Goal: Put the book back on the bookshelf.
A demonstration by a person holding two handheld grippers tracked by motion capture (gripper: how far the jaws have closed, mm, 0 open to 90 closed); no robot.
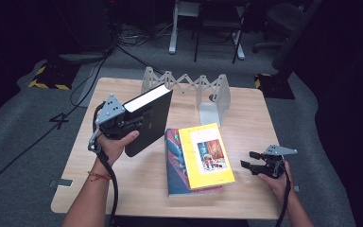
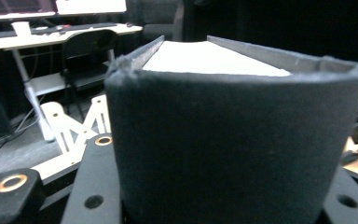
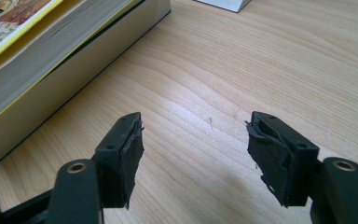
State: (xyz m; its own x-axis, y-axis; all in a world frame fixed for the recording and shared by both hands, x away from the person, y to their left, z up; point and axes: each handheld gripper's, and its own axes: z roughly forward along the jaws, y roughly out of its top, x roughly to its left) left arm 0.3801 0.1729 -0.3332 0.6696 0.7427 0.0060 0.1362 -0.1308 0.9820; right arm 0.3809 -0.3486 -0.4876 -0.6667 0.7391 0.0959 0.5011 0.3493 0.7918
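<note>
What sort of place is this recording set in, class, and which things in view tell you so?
Probably a lab or workshop set up for recording, not a home. A wooden table stands on grey carpet with cables trailing across it, black-and-yellow hazard tape marks the floor, and a desk with monitors and chairs stands behind.

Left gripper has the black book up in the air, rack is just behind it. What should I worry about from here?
1. The black book is thick and the left gripper clamps it near one end only, so it may tilt or slip.
2. The white folding rack looks light; a bump from the book might push it.
3. The yellow book lies stacked just below, and the open right gripper steadies nothing.
</note>
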